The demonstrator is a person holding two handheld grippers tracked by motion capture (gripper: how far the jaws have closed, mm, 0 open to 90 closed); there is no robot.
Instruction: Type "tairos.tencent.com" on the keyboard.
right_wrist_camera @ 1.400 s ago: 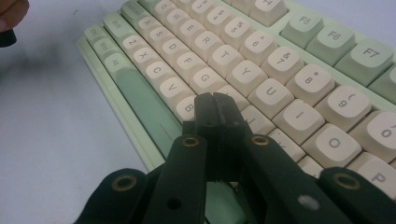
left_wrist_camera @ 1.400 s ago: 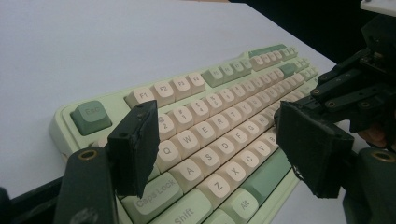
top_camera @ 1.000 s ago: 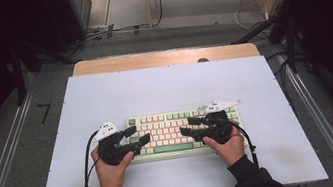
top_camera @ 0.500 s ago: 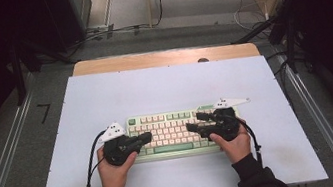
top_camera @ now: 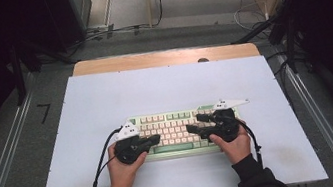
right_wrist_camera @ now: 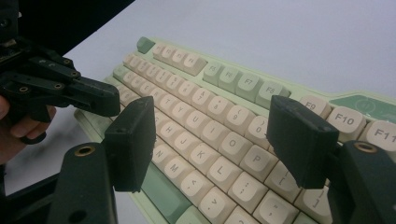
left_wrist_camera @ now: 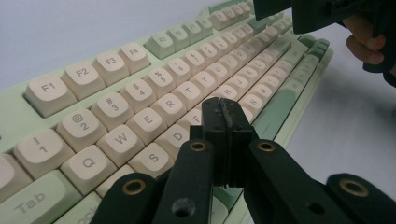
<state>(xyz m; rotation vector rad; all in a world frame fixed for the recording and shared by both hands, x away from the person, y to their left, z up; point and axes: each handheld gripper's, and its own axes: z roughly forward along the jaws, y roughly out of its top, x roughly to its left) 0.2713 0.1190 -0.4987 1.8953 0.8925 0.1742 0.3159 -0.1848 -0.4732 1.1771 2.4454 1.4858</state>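
Keyboard (top_camera: pixel 180 129) flat on white table (top_camera: pixel 105 103), near the 6 o'clock edge, left gripper (left_wrist_camera: pixel 225 112) clenched on nothing, tips over the D and F keys, jaws just closed, right gripper (right_wrist_camera: pixel 212 140) released, jaws wide above the right-hand letter keys, nothing between.

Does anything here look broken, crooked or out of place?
Nothing stands out. The keyboard lies flat and square on the white table, with no key visibly missing. The left claw is shut above the letter keys; the right claw is open.
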